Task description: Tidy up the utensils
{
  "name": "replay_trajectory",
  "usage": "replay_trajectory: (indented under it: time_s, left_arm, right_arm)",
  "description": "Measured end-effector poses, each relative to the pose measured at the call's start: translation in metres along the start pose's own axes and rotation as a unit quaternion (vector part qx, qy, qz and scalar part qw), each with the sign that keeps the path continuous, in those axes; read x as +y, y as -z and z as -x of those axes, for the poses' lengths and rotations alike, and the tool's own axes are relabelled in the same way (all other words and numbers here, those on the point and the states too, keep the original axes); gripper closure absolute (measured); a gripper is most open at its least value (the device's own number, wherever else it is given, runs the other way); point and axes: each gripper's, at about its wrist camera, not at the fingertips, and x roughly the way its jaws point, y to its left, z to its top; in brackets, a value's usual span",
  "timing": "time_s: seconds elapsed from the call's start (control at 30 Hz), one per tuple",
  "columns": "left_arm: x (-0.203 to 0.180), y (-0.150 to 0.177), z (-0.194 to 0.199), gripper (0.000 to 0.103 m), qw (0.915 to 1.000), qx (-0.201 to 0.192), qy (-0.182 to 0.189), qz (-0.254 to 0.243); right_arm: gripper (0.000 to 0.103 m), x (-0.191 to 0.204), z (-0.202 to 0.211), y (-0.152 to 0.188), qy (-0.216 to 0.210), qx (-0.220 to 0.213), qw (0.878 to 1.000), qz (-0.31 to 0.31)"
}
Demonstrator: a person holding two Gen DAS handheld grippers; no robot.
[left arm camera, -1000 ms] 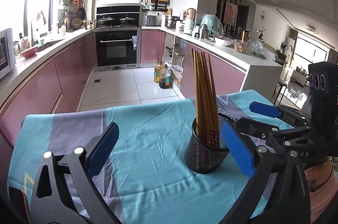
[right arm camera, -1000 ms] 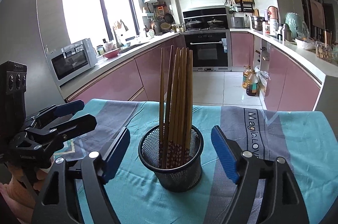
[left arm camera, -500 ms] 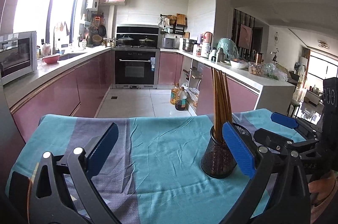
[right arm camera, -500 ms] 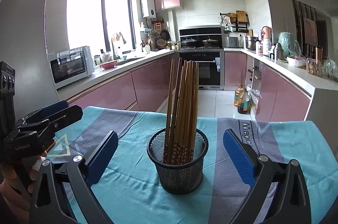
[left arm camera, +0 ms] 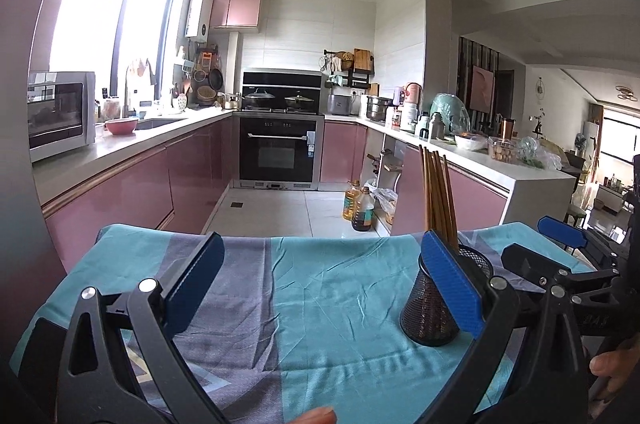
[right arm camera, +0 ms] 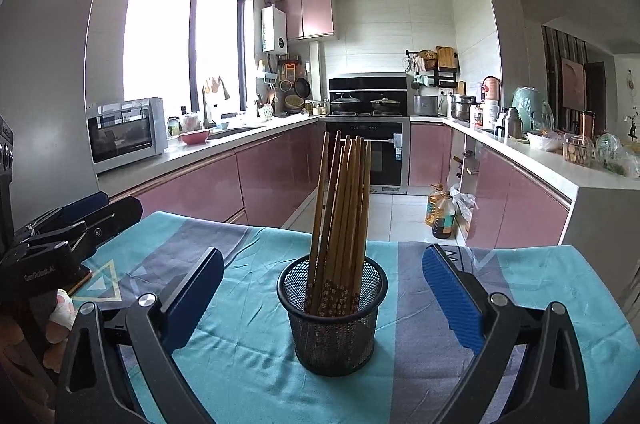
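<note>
Wooden chopsticks [right arm camera: 340,208] stand bundled in a black mesh holder [right arm camera: 334,320] on a table covered with a teal and grey cloth [right arm camera: 248,356], about midway across it in the right wrist view.

Going left to right in that view: the left gripper [right arm camera: 76,220] hangs over the table's left edge, well apart from the holder. In its own view its blue pads are spread wide with only cloth between them, and the holder sits off to its right, partly hidden behind its right pad. Next comes the right gripper [right arm camera: 320,298], jaws fully apart, with the holder just beyond the gap between the pads and nothing gripped.

The chopsticks look light, stiff and smooth, so they would likely slip or fan out if pinched loosely; taking them near the upper shafts, above the rim, seems best. The mesh holder looks light too and could tip or slide on the wrinkled cloth.

Nothing else lies on the table near the holder. Farther off are pink kitchen cabinets [right arm camera: 200,192], a microwave [right arm camera: 124,134] at far left, and oil bottles [right arm camera: 440,214] on the floor at right.
</note>
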Motion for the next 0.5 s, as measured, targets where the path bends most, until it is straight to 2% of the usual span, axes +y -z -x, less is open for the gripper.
replay_trajectory:
  time_s: [0.5]
  left_arm:
    - [-0.0056,-0.0034,0.0077,0.006,0.9998,-0.014,-0.012,-0.010]
  right_arm:
    - [0.007,0.0005,0.0057,0.0004,0.003,-0.010,1.000,0.000]
